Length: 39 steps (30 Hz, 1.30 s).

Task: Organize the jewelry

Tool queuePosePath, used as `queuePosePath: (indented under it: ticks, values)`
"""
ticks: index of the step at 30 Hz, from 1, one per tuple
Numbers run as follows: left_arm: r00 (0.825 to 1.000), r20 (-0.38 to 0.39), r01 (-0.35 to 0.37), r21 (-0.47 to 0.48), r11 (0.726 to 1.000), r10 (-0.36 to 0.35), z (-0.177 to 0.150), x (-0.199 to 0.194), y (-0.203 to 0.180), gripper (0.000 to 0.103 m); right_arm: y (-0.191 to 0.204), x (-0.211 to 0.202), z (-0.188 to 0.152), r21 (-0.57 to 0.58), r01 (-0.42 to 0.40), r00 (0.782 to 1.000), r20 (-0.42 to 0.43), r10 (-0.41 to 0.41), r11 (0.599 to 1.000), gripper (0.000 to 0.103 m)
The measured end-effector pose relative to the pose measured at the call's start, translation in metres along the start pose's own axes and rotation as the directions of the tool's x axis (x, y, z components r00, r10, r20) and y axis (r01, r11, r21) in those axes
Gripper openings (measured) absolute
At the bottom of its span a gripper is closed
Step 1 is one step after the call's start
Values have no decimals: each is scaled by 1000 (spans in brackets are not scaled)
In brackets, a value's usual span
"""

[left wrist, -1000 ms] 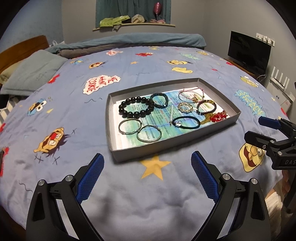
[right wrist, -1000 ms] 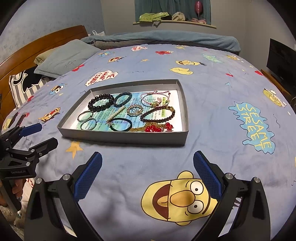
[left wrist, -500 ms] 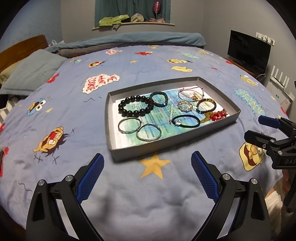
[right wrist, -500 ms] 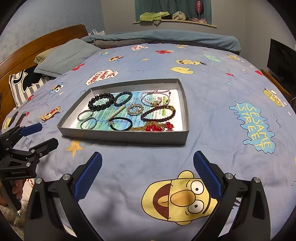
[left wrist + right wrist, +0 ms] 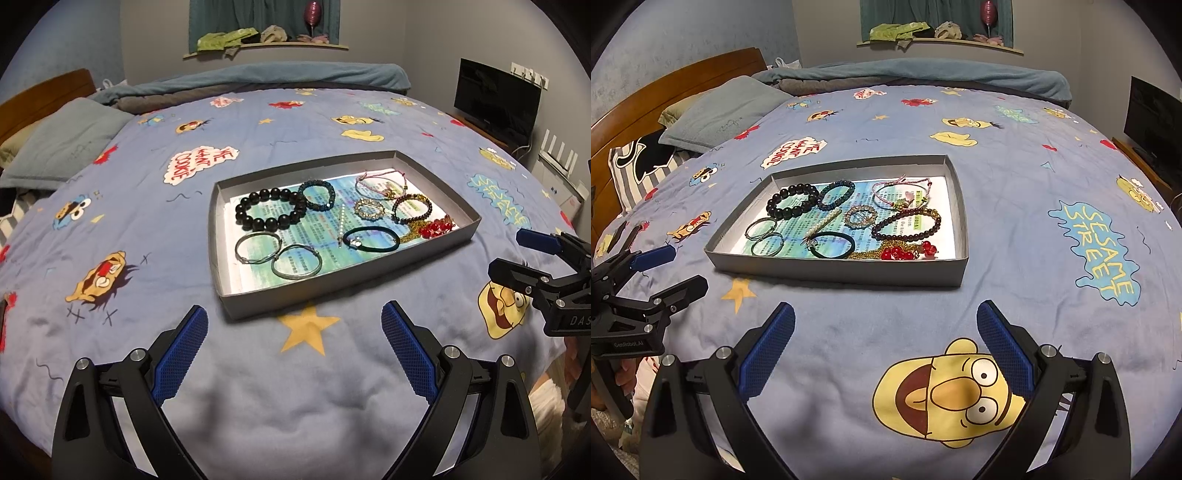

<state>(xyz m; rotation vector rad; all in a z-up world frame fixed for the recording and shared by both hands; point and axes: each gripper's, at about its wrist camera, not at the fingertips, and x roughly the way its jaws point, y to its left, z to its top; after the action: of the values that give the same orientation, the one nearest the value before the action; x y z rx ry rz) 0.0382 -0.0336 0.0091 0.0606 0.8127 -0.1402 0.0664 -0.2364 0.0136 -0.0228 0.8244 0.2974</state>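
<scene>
Jewelry (image 5: 325, 218) is laid in a tray (image 5: 221, 280) just beyond both grippers, left (image 5: 293, 350) and right (image 5: 884, 350), held wide apart, empty, over bare quilt (image 5: 258, 387).

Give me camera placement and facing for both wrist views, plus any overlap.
Left wrist: sits on the left gripper, low over the bedspread, facing the grey tray ahead; its own open fingers frame the bottom, the right gripper shows at right.
Right wrist: sits on the right gripper, facing the tray from its right; own open fingers below, left gripper at left.
Shared: tray, black bead bracelet, pillow, shelf.
</scene>
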Motion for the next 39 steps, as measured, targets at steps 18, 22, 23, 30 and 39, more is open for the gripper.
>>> queuePosePath:
  ticks: [18,22,23,30,39]
  values:
    - [1000,-5,8,5,1000,-8,-2,2,0,95,0,2,-2,2,2,1000,-6,-2,1000,97]
    - [1000,-7,7,6,1000,-7,-2,3,0,95,0,2,-1,3,2,1000,-7,-2,1000,97]
    - [1000,-7,6,6,1000,-6,-2,3,0,95,0,2,-2,2,2,1000,-7,-2,1000,97]
    - [1000,-6,6,8,1000,-6,-2,4,1,95,0,3,-2,1,4,1000,-10,-4,1000,97]
    - [1000,-22,2,20,1000,-1,-2,10,2,96,-2,7,-3,0,8,1000,-17,-8,1000,97]
